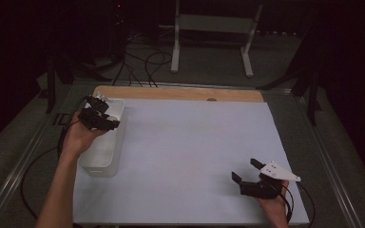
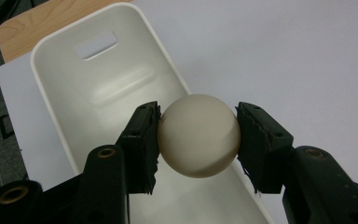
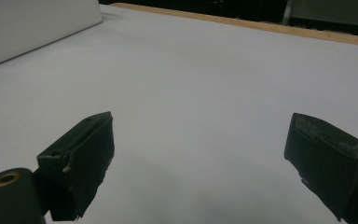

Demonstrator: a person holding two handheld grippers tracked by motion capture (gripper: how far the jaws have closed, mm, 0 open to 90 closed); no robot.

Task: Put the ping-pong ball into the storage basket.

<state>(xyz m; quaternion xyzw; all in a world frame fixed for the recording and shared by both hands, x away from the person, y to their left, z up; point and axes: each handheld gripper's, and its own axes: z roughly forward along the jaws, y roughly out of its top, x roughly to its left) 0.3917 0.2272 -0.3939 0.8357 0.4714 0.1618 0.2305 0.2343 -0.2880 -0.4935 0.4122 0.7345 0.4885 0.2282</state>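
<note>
High view dim overall; room beyond the table (image 1: 195, 142) nearly black, soft focus. Gripper views brighter, light from above: soft sheen on ball (image 2: 198, 135), faint shadow under the jaws, jaw bases slightly blurred.

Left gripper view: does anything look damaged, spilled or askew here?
Nothing stands out. The left hand-held gripper holds the cream ball squarely between its pads over the white bin, which looks intact. The pads' edges look a little frayed.
</note>
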